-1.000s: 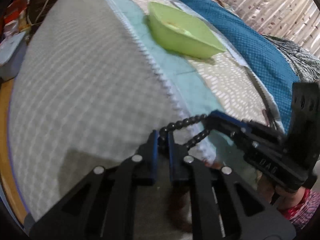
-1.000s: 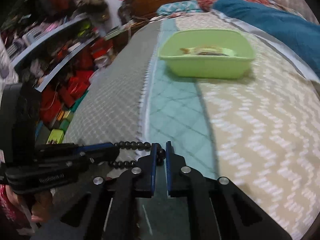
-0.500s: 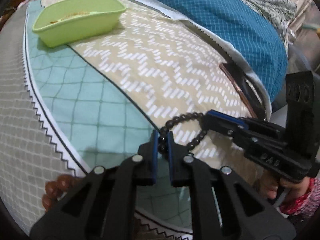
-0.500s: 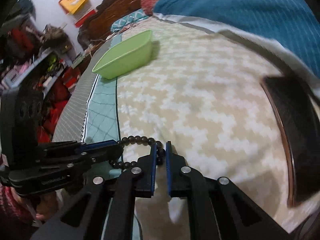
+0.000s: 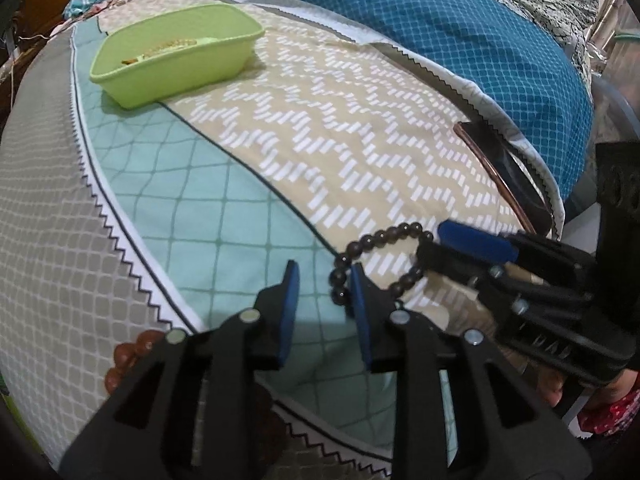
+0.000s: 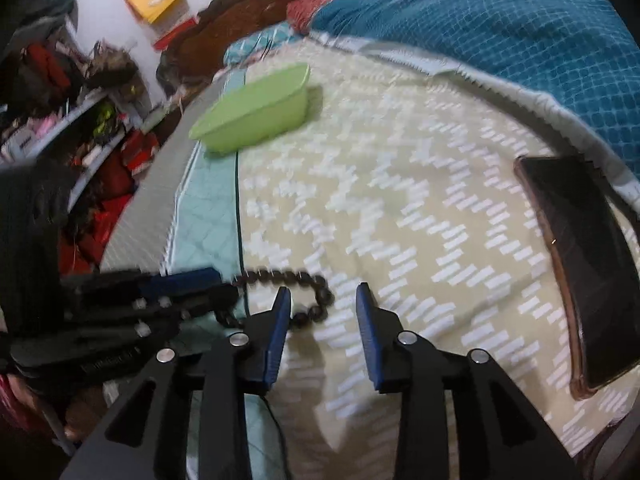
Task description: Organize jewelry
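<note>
Left gripper (image 5: 324, 271), jaws parted, just been opening, clenching nothing. The bracelet (image 5: 384, 234) is running its dark beads into the gap and sitting against the inner pad (image 5: 362, 316), with no squeeze on it. The right gripper (image 6: 323, 290) is doing the same: jaws spread, just been opening, the far end of the loop lying beside its left finger, released. So the bracelet is stretching between the two tools over the bedspread (image 5: 360, 128), right where the teal panel is meeting the beige zigzag; whether it is resting on the cloth or hanging just above, I cannot tell.

The left camera is looking down into the green tray (image 5: 172, 68) further up the bed, and something yellowish is lying inside. The right camera is catching only the tray's side wall, and it is blurring. What it is giving instead is the full dark phone (image 6: 580, 260) near the blue blanket (image 6: 500, 32), plus cluttered shelves (image 6: 80, 128) beyond the bed.
</note>
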